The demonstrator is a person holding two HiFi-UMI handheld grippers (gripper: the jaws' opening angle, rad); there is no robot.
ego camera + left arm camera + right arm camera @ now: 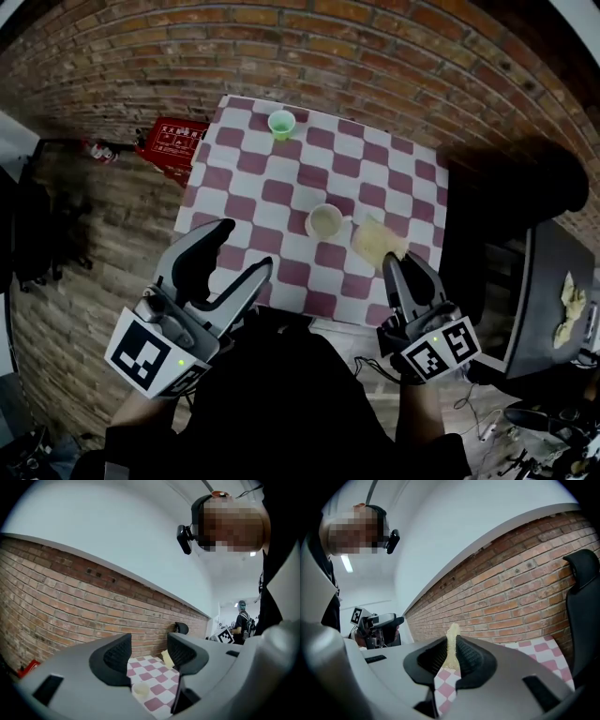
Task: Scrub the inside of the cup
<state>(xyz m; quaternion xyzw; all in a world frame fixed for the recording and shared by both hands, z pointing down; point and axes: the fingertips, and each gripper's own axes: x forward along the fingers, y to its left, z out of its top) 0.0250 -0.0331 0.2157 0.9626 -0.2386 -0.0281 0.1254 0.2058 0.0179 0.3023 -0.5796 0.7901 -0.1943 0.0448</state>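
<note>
From where I stand, the left gripper [246, 248] is held up at the near left edge of the checked table [253, 169]. Its jaws are spread wide with nothing between them. In the left gripper view only the tablecloth and the cream cup [140, 689] show through the gap, well below and ahead. At the far edge of the table stands a small green cup [281, 123], away from both tools. The cream cup [325, 221] sits upright near the middle of the table, mouth open to the ceiling, with what looks like a handle on its right side. I take it to be the one to scrub, as it is the one nearer the tools. Just right of it is the pale yellow sponge [378, 242], pinched by the right gripper [403, 267]. The right gripper view shows those jaws pressed together on the sponge [452, 648], which stands edge-on and pokes out past the tips. Whether the sponge touches the cloth I cannot tell. I judge this to be the approach: the scrubber is in grasp, but the cup is unheld and unscrubbed. Next, the left gripper would need to come down and forward and close on the cup's wall or handle to steady it. The right would then need to tip the sponge into the mouth, keeping clear of the rim so the cup is not knocked over.
</note>
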